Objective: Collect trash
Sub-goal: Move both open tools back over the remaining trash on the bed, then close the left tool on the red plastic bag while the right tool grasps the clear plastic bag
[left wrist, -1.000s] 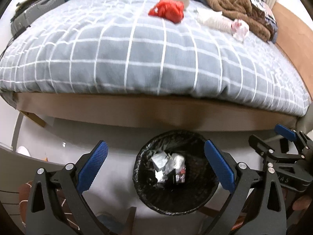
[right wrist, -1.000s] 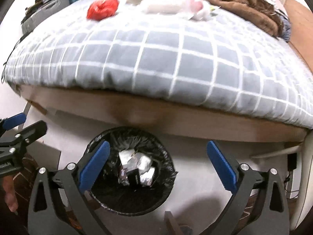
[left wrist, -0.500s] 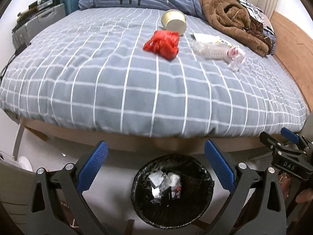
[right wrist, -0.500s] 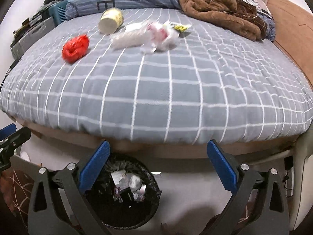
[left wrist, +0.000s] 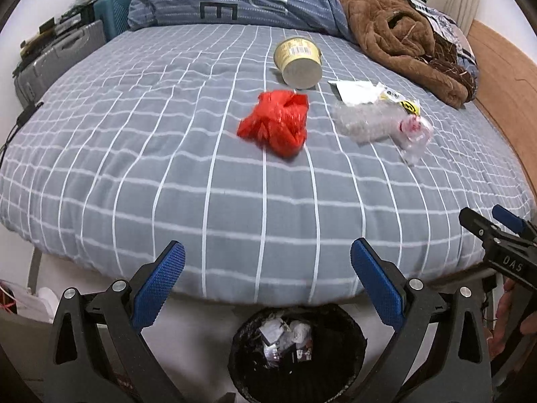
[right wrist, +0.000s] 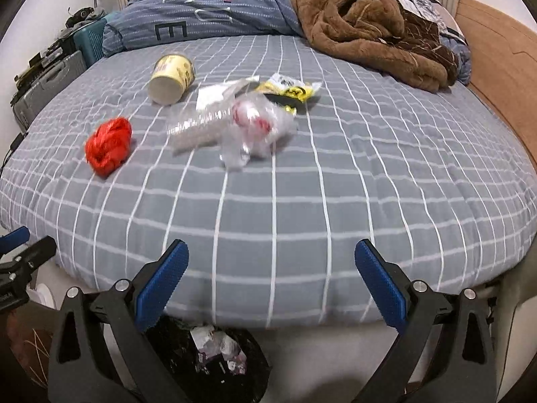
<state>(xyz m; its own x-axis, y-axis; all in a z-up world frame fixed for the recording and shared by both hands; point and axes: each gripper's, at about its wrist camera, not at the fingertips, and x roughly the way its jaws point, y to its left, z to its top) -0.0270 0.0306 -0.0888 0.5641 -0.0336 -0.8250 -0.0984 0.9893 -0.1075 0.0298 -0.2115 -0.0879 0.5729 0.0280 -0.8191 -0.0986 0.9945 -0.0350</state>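
The left hand-held gripper (left wrist: 266, 280) is held wide open and empty at the foot of the bed, and the right hand-held gripper (right wrist: 272, 278) is spread just as wide with nothing in it. Both are poised above the near edge, well apart from any trash.

The bed (left wrist: 167, 174), soft and rounded, is the biggest worry: anything pressed down on could sink into the cover, and cloth could be pinched along with the trash. The bin (left wrist: 297, 346), set on the floor just below the bed's edge and already holding some scraps, is half hidden under the overhang, so a drop released too early would likely land on the cover or the floor.

The brown blanket (right wrist: 369, 27), heaped at the far right, is not trash, and a wide reach there could snag it.

The clear plastic wrapper (left wrist: 379, 121), crumpled in the middle of the bed, looks slippery and light; it could slide out of a loose grip. The red plastic bag (left wrist: 275, 121), lying just left of it, may spring back open when released. The yellow cup (left wrist: 298, 60), tipped on its side behind them, could roll away if nudged. The small yellow packet (right wrist: 292, 92), touching the wrapper, might be dragged along or left behind.
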